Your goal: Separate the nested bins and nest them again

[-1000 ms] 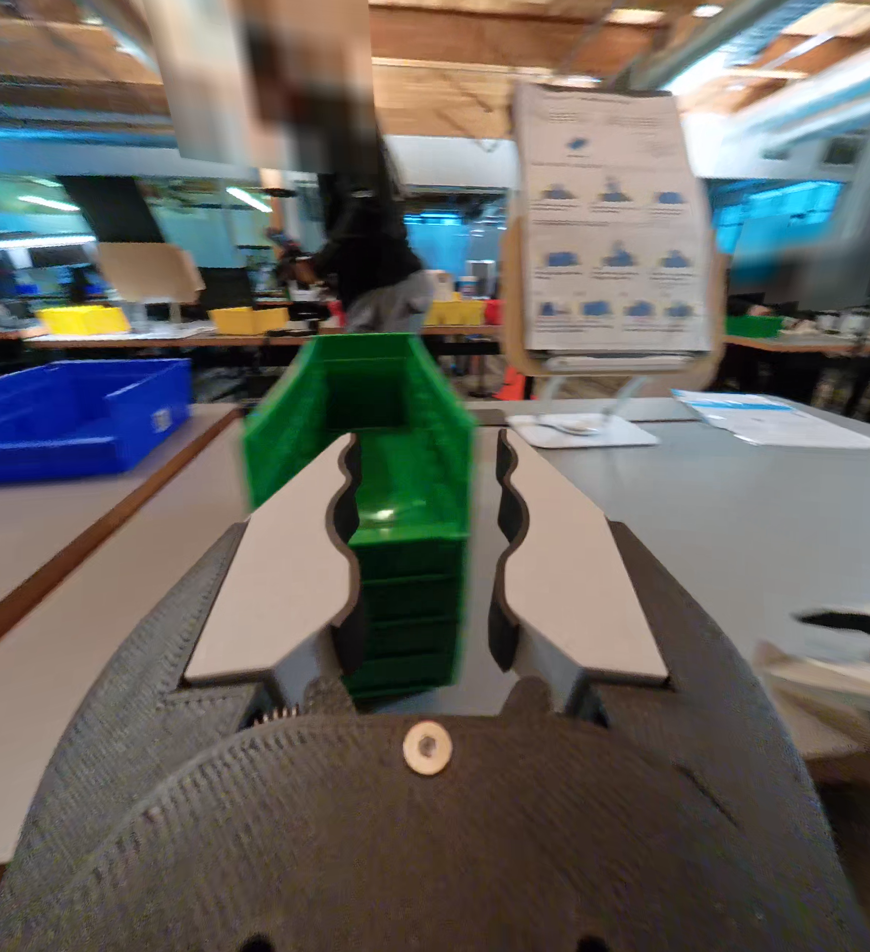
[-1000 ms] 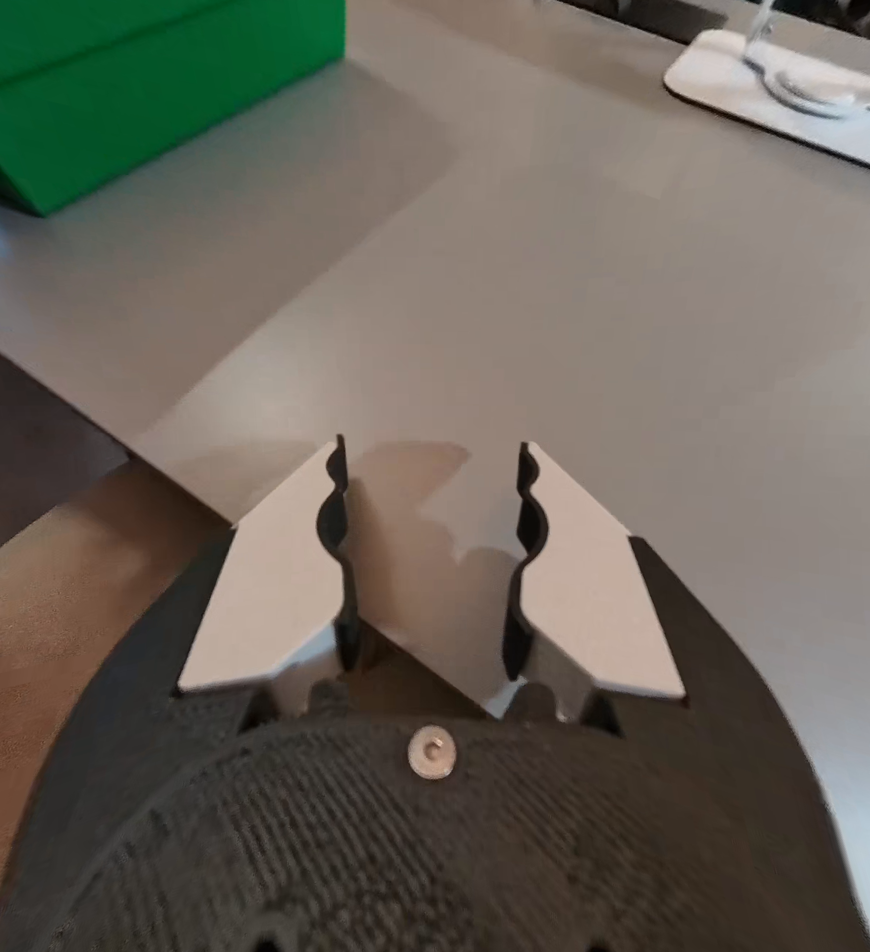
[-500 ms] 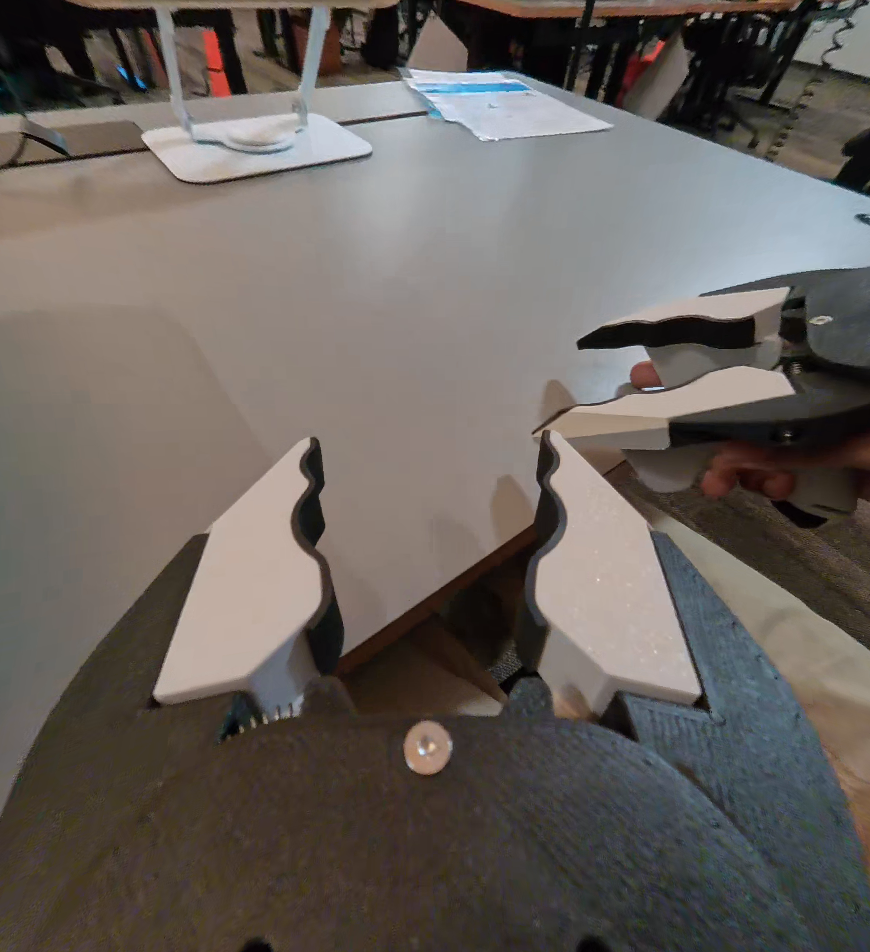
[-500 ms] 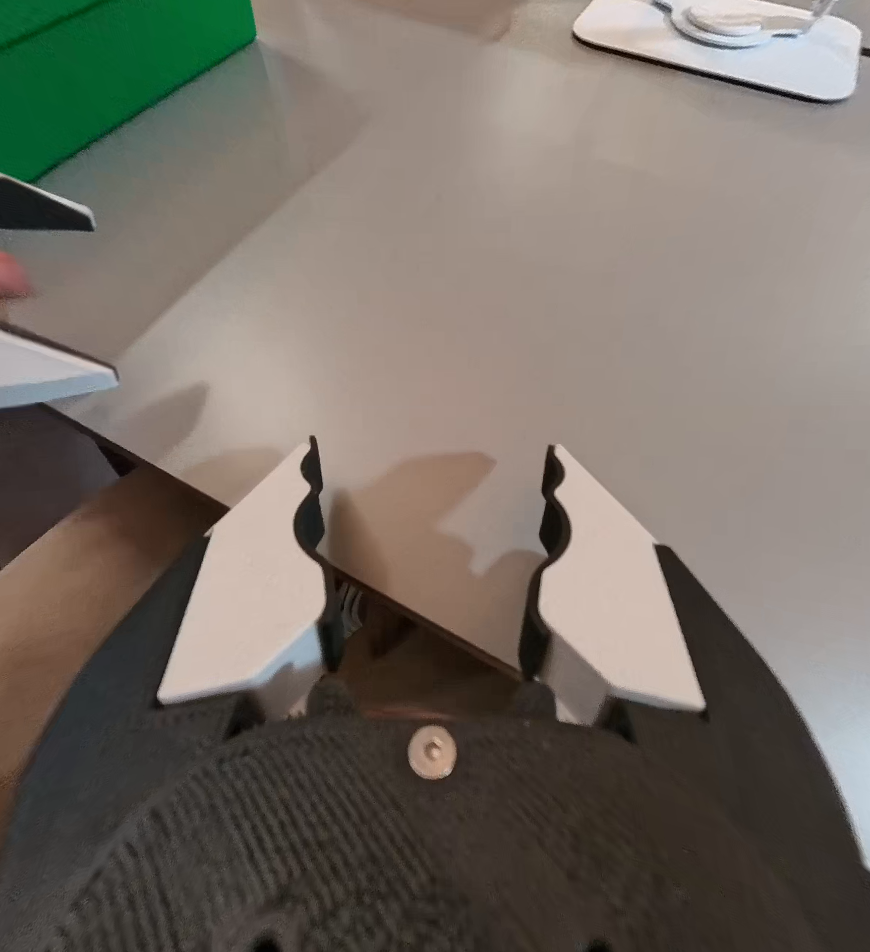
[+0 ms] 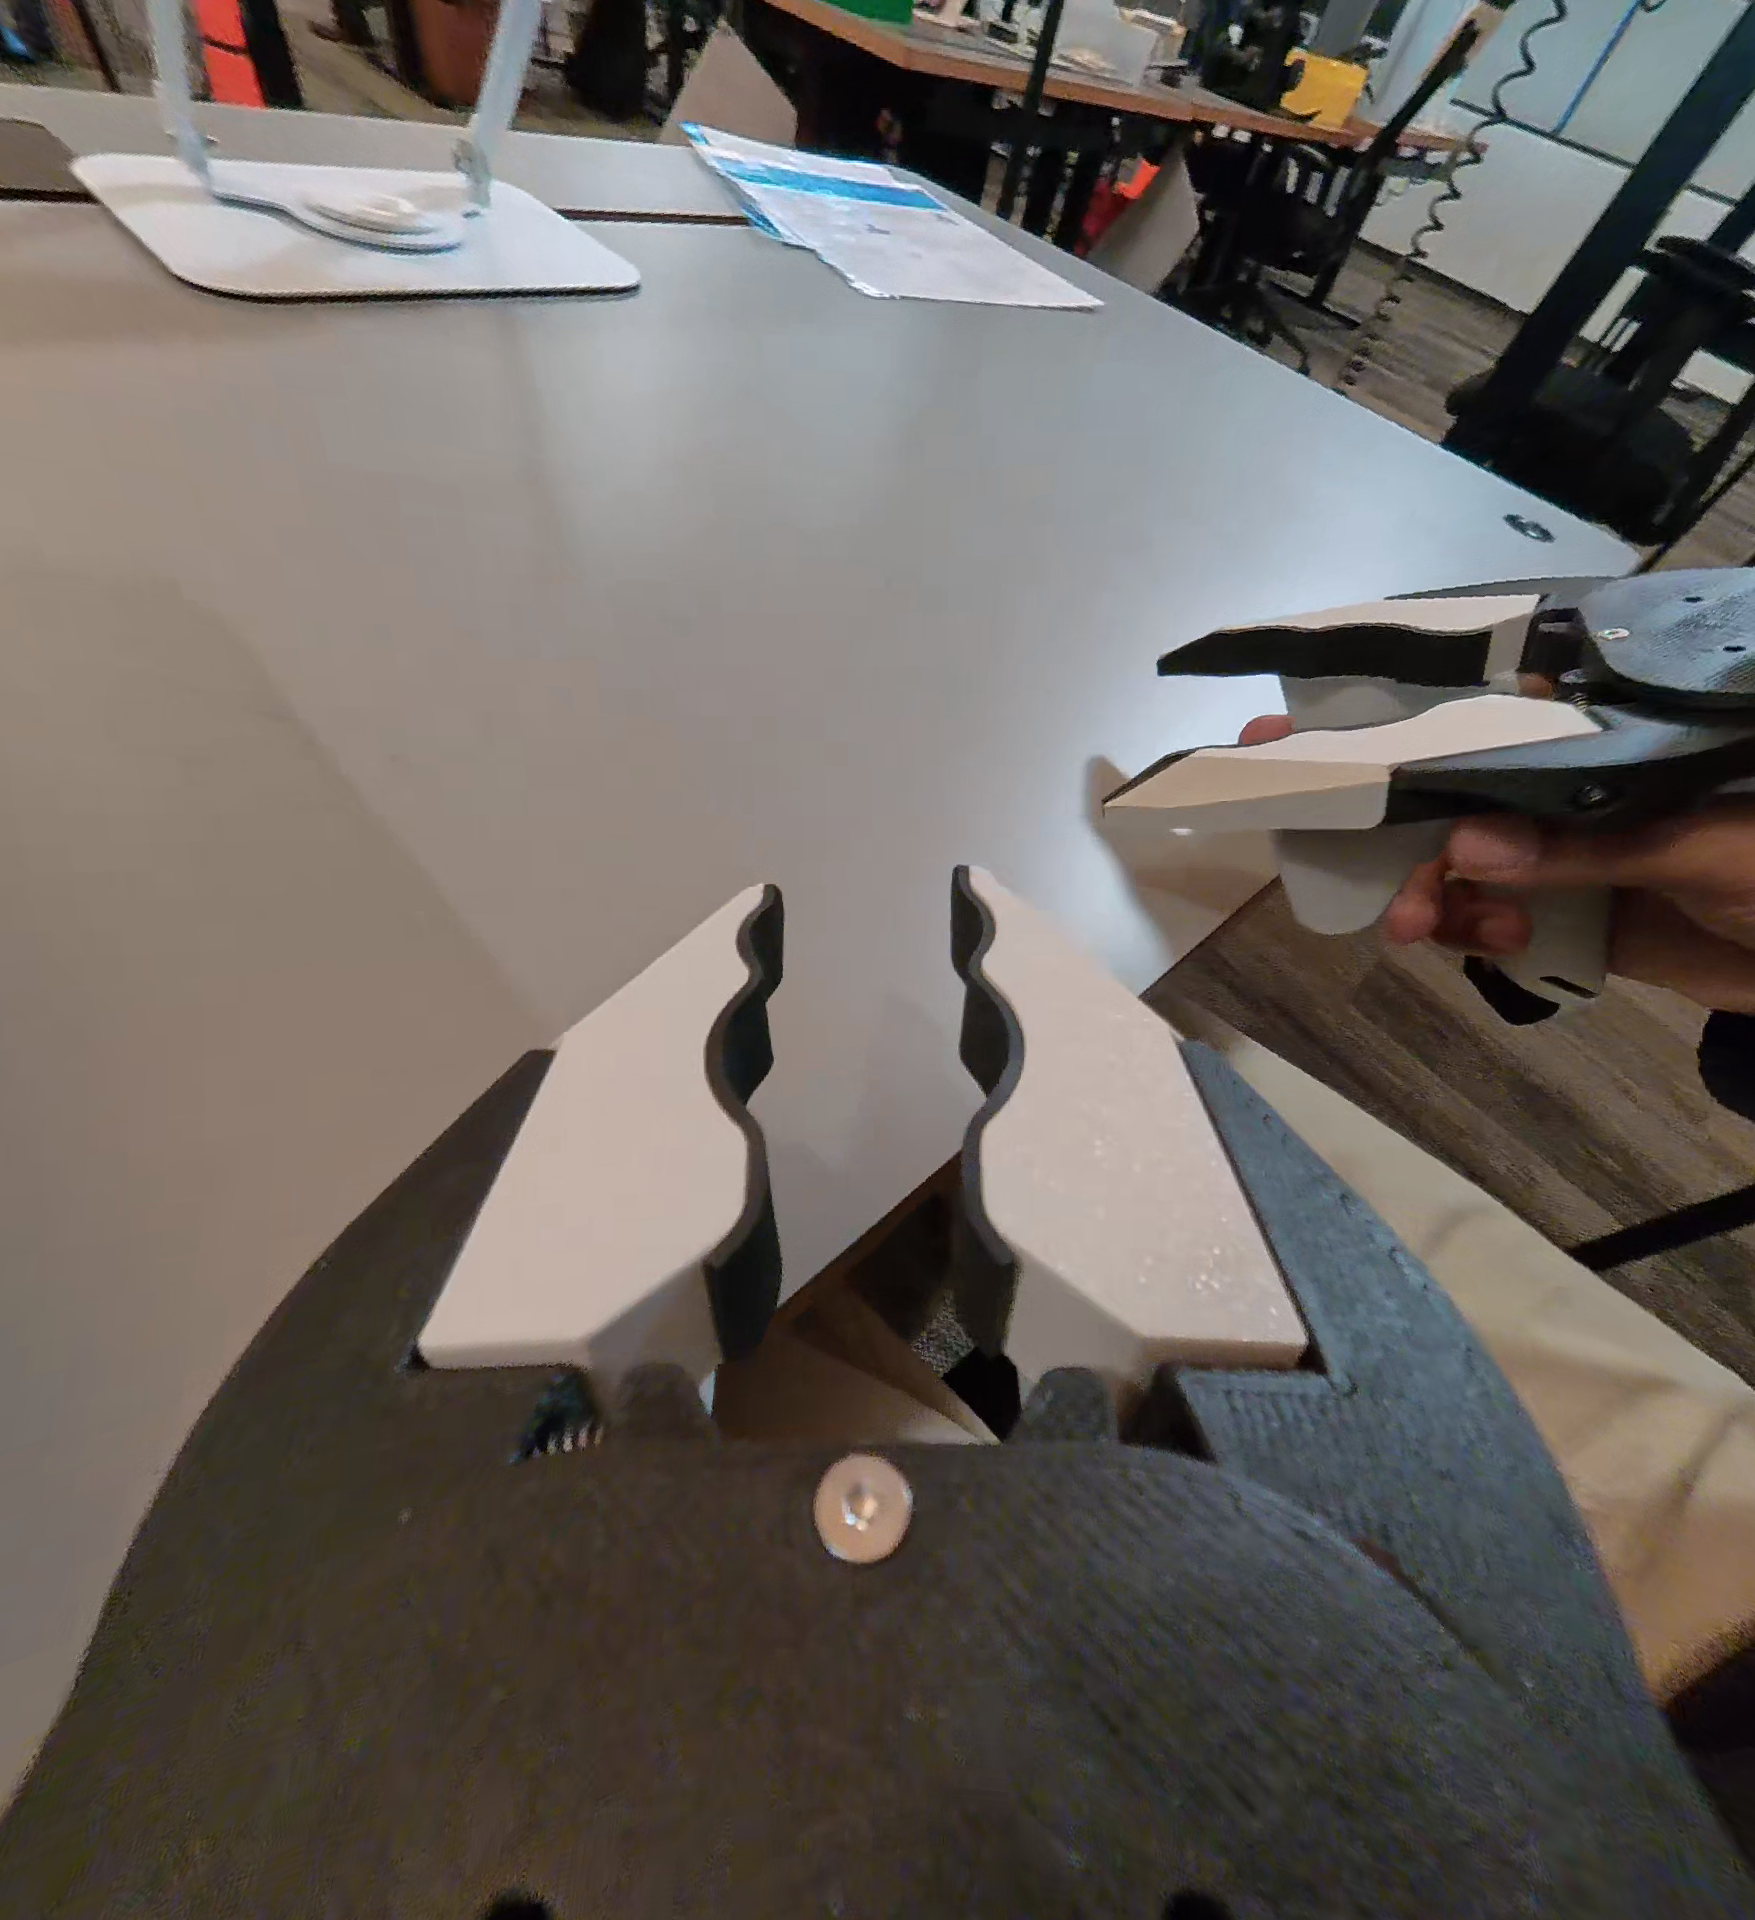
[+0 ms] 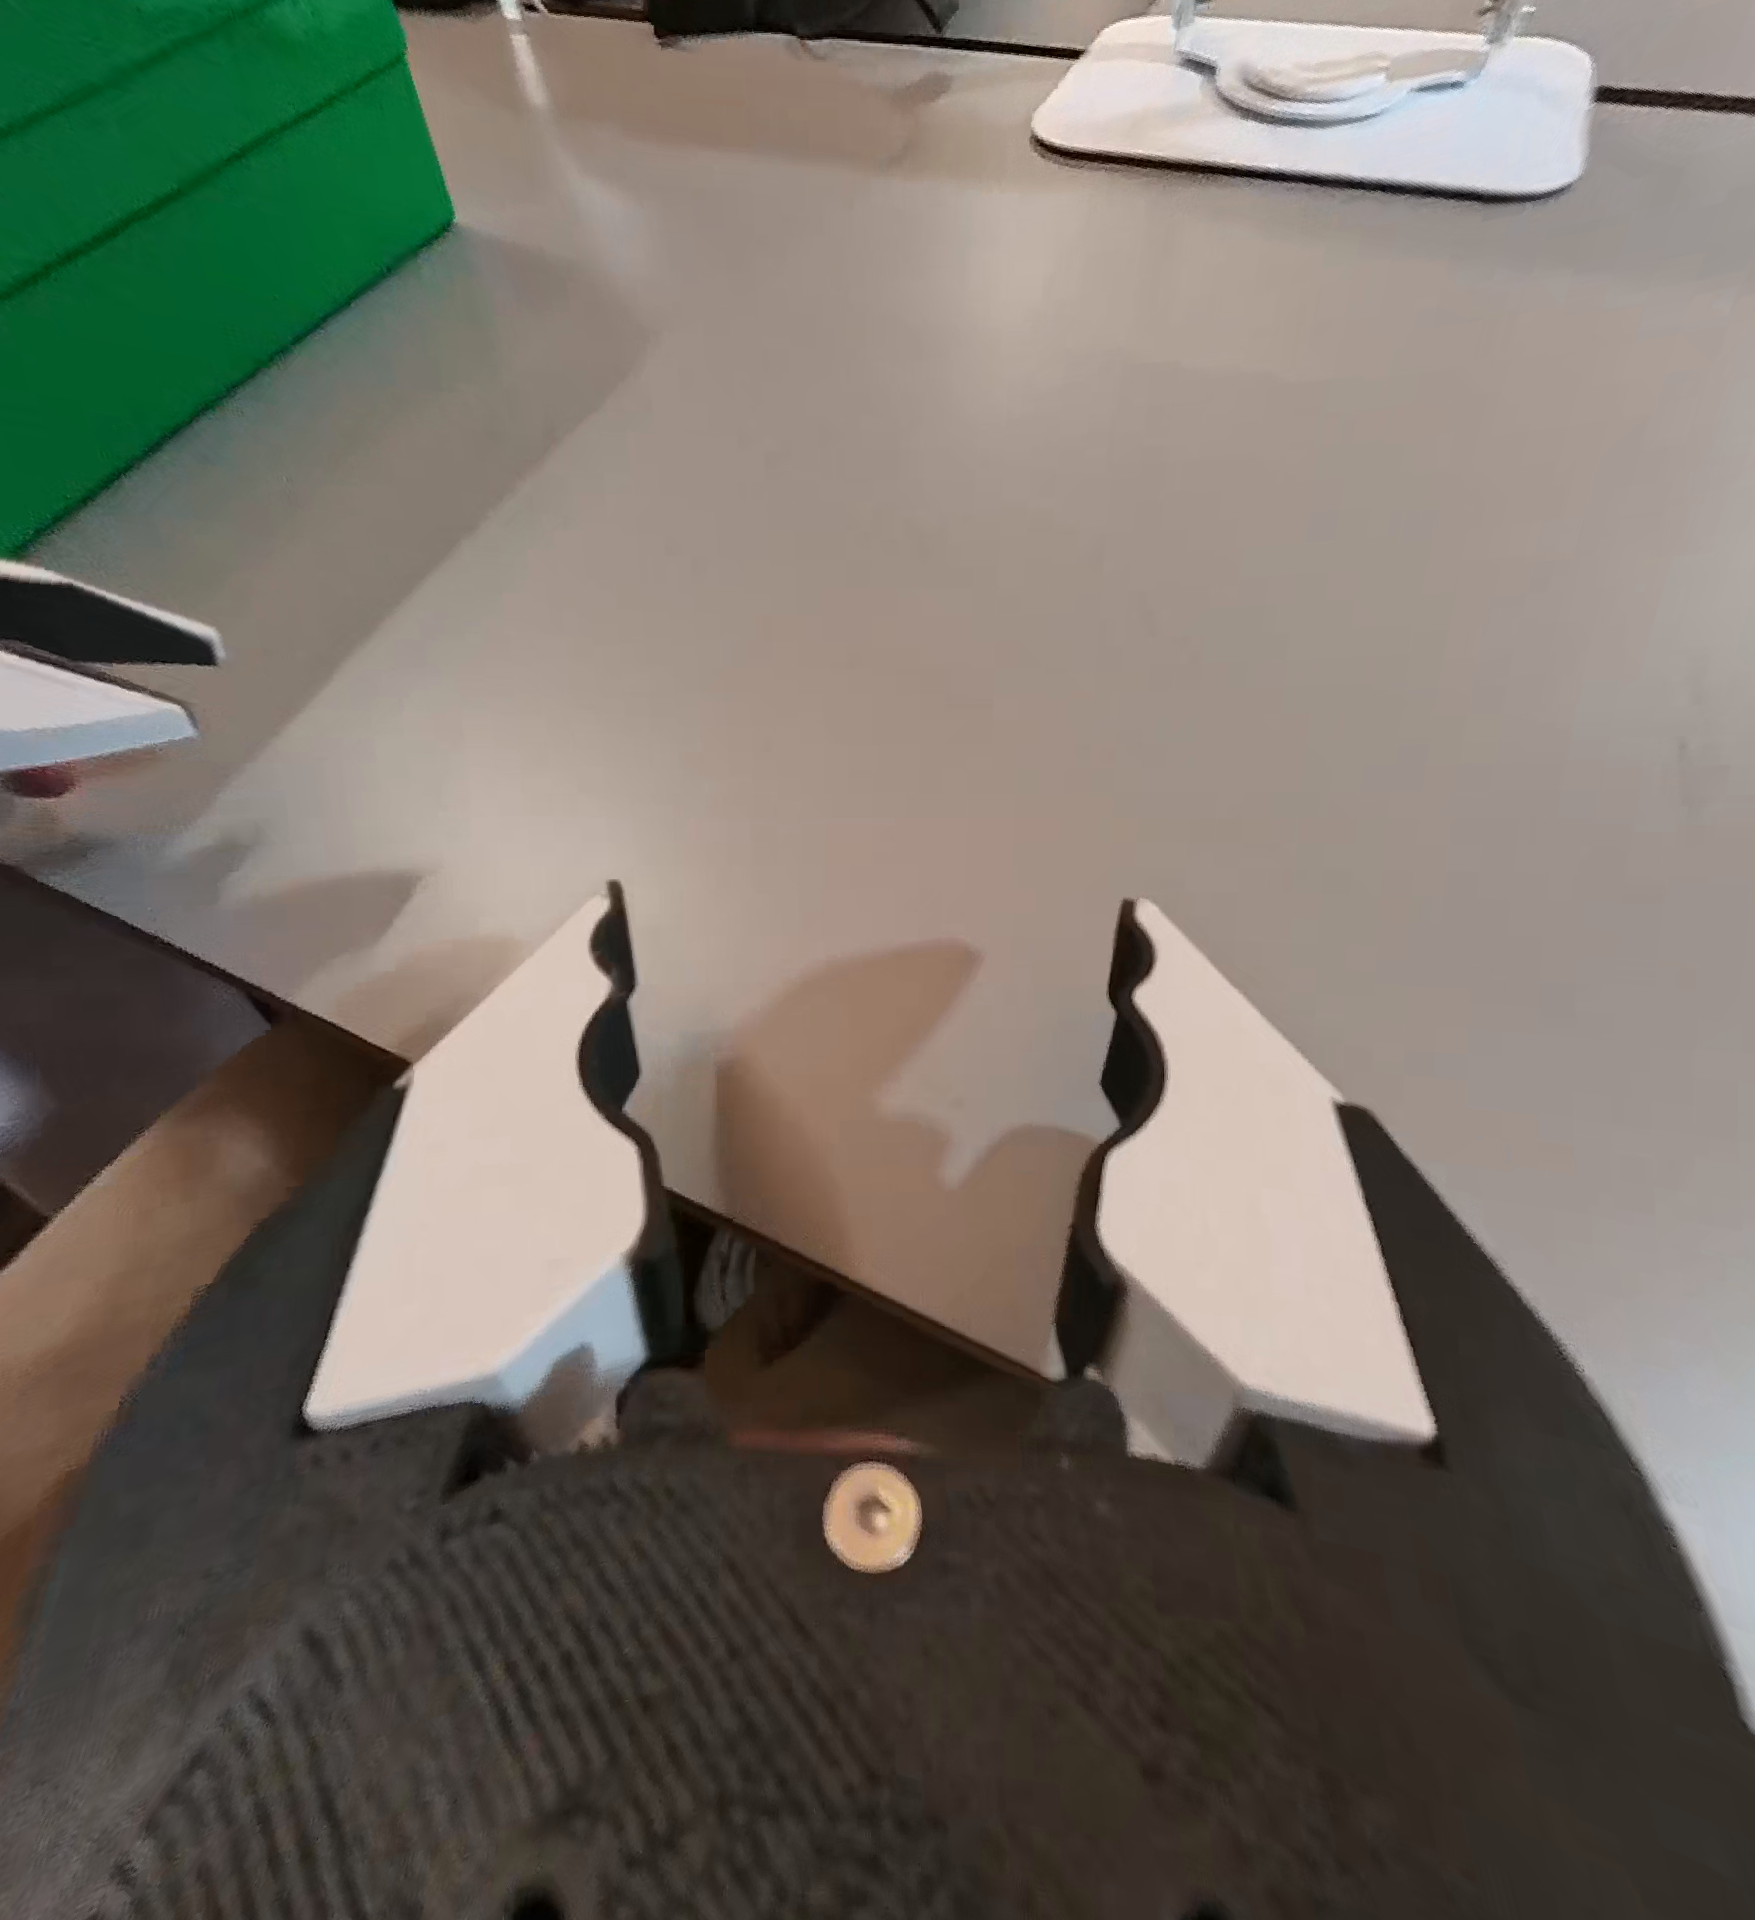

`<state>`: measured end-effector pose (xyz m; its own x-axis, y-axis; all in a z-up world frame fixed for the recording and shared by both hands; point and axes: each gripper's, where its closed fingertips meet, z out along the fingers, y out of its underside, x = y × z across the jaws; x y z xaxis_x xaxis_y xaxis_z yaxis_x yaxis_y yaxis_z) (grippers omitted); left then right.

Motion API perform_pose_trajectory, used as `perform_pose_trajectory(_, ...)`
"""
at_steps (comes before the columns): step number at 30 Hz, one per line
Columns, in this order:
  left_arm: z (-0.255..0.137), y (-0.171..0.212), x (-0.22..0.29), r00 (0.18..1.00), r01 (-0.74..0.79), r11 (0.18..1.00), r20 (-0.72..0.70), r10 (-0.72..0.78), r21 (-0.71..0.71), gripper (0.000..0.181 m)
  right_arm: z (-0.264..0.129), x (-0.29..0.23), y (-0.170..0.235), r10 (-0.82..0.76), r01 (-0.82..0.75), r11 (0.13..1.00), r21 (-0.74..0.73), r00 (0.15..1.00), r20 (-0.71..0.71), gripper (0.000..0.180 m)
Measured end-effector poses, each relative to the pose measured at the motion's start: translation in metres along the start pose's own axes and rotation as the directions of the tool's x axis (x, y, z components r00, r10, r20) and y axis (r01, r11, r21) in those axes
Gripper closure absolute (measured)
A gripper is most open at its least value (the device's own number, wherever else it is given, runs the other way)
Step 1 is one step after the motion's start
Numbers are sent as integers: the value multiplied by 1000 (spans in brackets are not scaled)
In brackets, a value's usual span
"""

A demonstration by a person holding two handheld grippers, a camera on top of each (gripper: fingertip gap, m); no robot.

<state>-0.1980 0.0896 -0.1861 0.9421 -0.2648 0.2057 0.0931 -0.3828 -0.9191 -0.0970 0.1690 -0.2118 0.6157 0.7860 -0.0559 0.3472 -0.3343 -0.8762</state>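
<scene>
Two hand-held grippers are seen over the near edge of a grey table [image 5: 644, 582], each from its own wrist camera.

In the left wrist view, the left gripper [image 5: 865, 914] is held with its white fingers spread a little apart, nothing between them. The table's near edge runs diagonally beneath the fingers, with a tan trouser leg [image 5: 1538, 1455] and wood-patterned floor [image 5: 1475, 1039] below it. To the right, the right gripper [image 5: 1143, 727] is seen side-on, gripped by a hand [image 5: 1631, 894], its tips just past the table edge.

In the right wrist view, the right gripper [image 6: 868, 904] is held with its fingers spread wide and empty, their shadows falling on the table just ahead. The fingertips of the left gripper [image 6: 177, 675] enter at the left edge.

The green nested bins [image 6: 125, 229] are seen at the upper left of the right wrist view, resting on the table, well apart from both grippers. Their stacked rims show as stepped green bands; the picture cuts off most of them.

At the table's far side a white stand base [image 5: 353, 239] is set, and beside it a printed sheet [image 5: 883, 223] with a blue band; its writing is too small to be read. No brand marks are visible on the grippers or bins.

A wide stretch of bare tabletop lies between the grippers and the stand base. Beyond the table's right edge, black chairs and desk frames [image 5: 1600, 343] are seen.
</scene>
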Motion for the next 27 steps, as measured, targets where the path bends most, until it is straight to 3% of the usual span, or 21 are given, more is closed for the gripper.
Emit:
perform_pose_trajectory(9, -33, -1, -23, 992, -14, 997, 123, 4, 78, 118, 25, -54, -10, -32, 33, 999, -7, 986, 163, 85)
perform_pose_trajectory(15, -81, -21, -60, 950, -23, 969, 308, -55, 245, 113, 38, -81, -17, -67, 69, 998, 1, 974, 216, 90)
perform_pose_trajectory(20, -159, -62, -101, 796, -228, 867, 598, -96, 444, 118, 43, -97, -18, -91, 94, 996, 1, 964, 249, 91)
perform_pose_trajectory(24, -205, -80, -153, 645, -278, 873, 752, -139, 400, 120, 44, -102, -16, -99, 103, 995, -1, 961, 257, 92)
perform_pose_trajectory(27, -230, -102, -188, 587, -268, 875, 788, -184, 404, 114, 44, -101, -16, -99, 102, 995, 1, 963, 250, 93)
